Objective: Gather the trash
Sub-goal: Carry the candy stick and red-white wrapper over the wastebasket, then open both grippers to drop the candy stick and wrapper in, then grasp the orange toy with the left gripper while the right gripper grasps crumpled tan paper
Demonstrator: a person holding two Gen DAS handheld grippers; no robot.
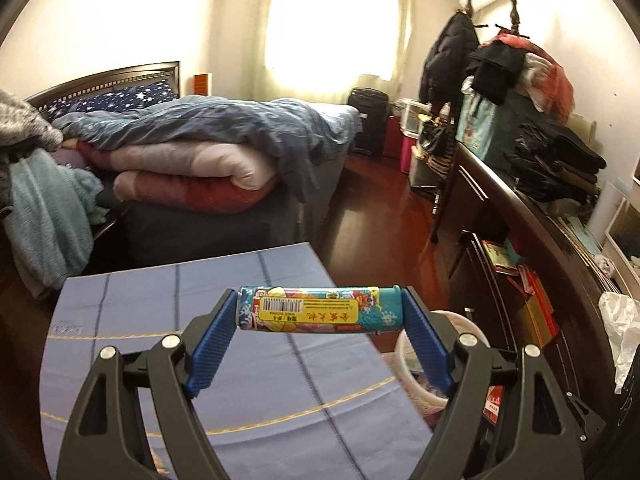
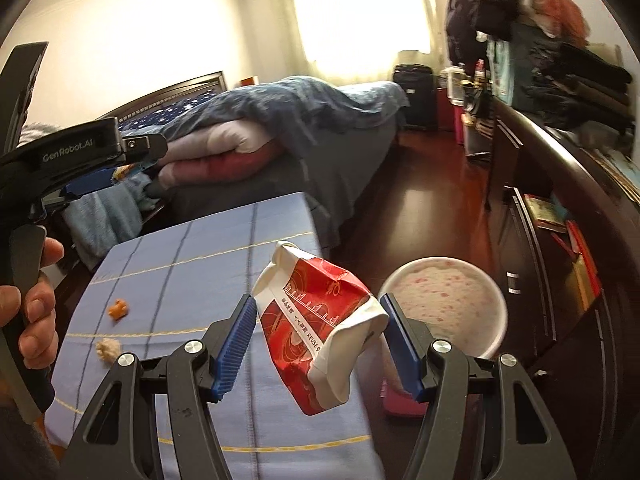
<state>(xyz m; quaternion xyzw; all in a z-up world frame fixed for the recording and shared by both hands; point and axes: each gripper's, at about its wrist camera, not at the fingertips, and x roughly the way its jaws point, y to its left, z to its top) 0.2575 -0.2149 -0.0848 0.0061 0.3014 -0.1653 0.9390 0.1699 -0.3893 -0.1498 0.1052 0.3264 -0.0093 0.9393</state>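
Note:
My left gripper (image 1: 319, 310) is shut on a colourful tube-shaped snack pack (image 1: 320, 309), held crosswise above the blue tablecloth (image 1: 160, 320). My right gripper (image 2: 318, 324) is shut on a crumpled red and white paper bag (image 2: 316, 320), lifted above the table's right edge. A white trash bin (image 2: 446, 310) with a pink-speckled liner stands on the floor right of the table; its rim shows in the left wrist view (image 1: 404, 348). The left gripper's body (image 2: 80, 152) shows at the left of the right wrist view. An orange scrap (image 2: 118, 309) and a beige scrap (image 2: 107, 349) lie on the cloth.
A bed (image 1: 200, 152) with piled bedding lies beyond the table. A dark dresser (image 1: 520, 248) with stacked clothes runs along the right wall. A dark wood floor (image 1: 380, 216) runs between them. A white plastic bag (image 1: 620, 320) sits at the right.

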